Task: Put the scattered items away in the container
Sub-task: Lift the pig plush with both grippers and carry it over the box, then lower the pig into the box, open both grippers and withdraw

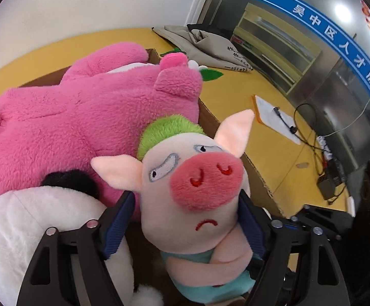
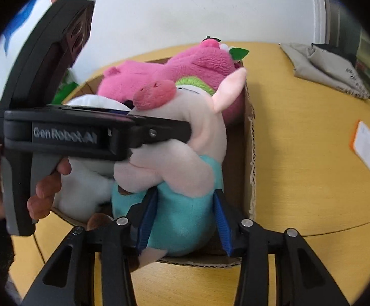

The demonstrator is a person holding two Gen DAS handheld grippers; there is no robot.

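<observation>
The soft pale pink pig toy with a green tuft and a teal shirt (image 1: 195, 193) is right up close. The left gripper (image 1: 185, 224) squeezes it at the head and neck, one blue pad (image 1: 116, 227) on each side, both pressing into the plush. From the right wrist camera, the right gripper (image 2: 182, 219) pinches the pig (image 2: 174, 158) lower down, on its teal body, with its blue pads (image 2: 146, 221) pushed into the fabric. So both tools hold the same toy.

The pig is upright at the near corner of the brown cardboard box (image 2: 250, 153). Its bottom is down inside the box, and its head sticks up above the rim.

Behind it in the box lies a big fluffy bright pink bear toy (image 1: 83, 117). It is stretched out on its side and touches the pig's green tuft. A white and black plush toy (image 1: 44, 229) sits just beside the pig, also in the box.

The box stands on a yellow wooden table (image 2: 312, 178). A person's hand (image 2: 44, 191) holds the left tool's handle. Farther off on the table are a folded grey cloth bag (image 1: 205, 48) and a white notepad with an orange edge (image 1: 276, 117) with a pen on it.
</observation>
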